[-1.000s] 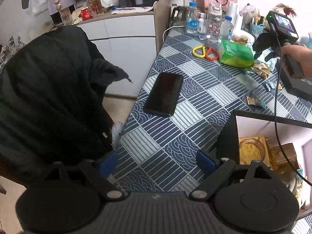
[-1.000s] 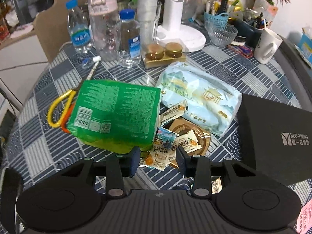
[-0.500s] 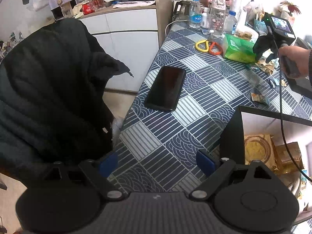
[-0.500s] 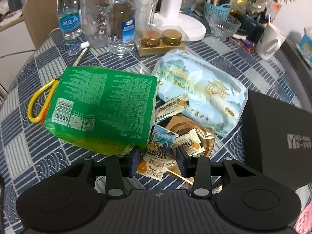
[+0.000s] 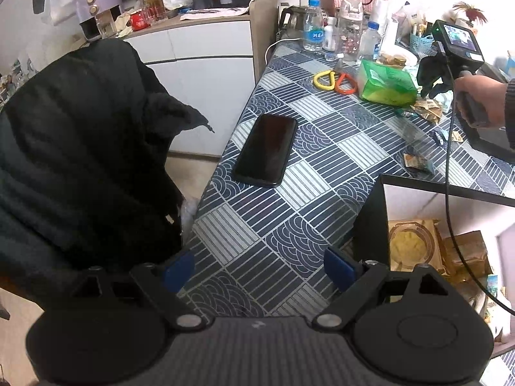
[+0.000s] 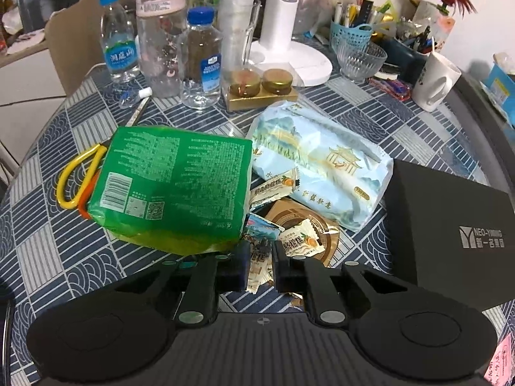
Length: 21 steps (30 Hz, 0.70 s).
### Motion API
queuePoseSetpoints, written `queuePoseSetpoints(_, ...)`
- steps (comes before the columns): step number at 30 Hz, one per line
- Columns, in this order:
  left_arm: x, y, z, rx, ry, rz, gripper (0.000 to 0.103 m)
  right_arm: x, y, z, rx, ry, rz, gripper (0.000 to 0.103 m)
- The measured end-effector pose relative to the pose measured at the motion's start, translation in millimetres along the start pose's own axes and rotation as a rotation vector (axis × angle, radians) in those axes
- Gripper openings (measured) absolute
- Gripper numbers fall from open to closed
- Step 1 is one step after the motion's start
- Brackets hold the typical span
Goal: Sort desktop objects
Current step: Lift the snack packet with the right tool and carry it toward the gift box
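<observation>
Closes the right gripper (image 6: 259,251) from the wider gap of a second ago to a narrow one, and pushes it further in under the near edge of the green packet (image 6: 173,186). Now appears to pinch a small snack sachet (image 6: 257,265) between the two fingers, at the near end of the loose sweets. Means, by the look of it, a grasp made and a lift about to follow; likely destination the open black box (image 5: 370,225) at near right in the left wrist view, already holding gold packets.

Holds the left gripper (image 5: 259,267) wide and empty above the near table edge, much as half a second ago, just left of that box.

Leaves plenty unsorted: a pale blue packet (image 6: 322,167) right of the green one, more sachets on a gold wrapper (image 6: 322,234) between them, scissors (image 6: 80,177) half under the green packet's left side, a phone (image 5: 267,149) lying flat near the left edge.

Shows a table (image 5: 322,167) under a blue and white patterned cloth, a black box lid (image 6: 450,231) at right, bottles, a mug (image 6: 434,80) and a glass bowl (image 6: 360,59) along the far side. Beyond the left edge, a black coat (image 5: 80,160) over a chair, and white cabinets (image 5: 199,58) with a cluttered counter on top
</observation>
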State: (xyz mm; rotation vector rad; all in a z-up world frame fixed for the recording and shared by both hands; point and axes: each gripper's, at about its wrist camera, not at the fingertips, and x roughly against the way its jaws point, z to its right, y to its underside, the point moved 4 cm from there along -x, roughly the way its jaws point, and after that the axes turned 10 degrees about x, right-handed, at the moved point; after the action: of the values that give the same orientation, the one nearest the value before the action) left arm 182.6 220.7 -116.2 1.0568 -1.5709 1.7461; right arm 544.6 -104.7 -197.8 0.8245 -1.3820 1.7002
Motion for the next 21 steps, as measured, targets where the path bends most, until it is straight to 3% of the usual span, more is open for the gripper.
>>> queuePoseSetpoints(7, 1.2, 4.4, -1.8, -0.004, -0.009, -0.009, 0.103, -6.5, -2.2, -11.0, 0.037, 0.009, -0.017, 0.019)
queuePoseSetpoints(18, -17.6, 2.9, -1.9, 0.010, -0.022, -0.042, 0.103, -39.3, -12.9, -13.0, 0.045, 0.062, -0.050, 0.034)
queuePoseSetpoints(21, -22.1, 4.5, 1.1, 0.004, -0.016, -0.054, 0.103, -44.5, -11.1, -16.2, 0.106, 0.106, -0.054, 0.035)
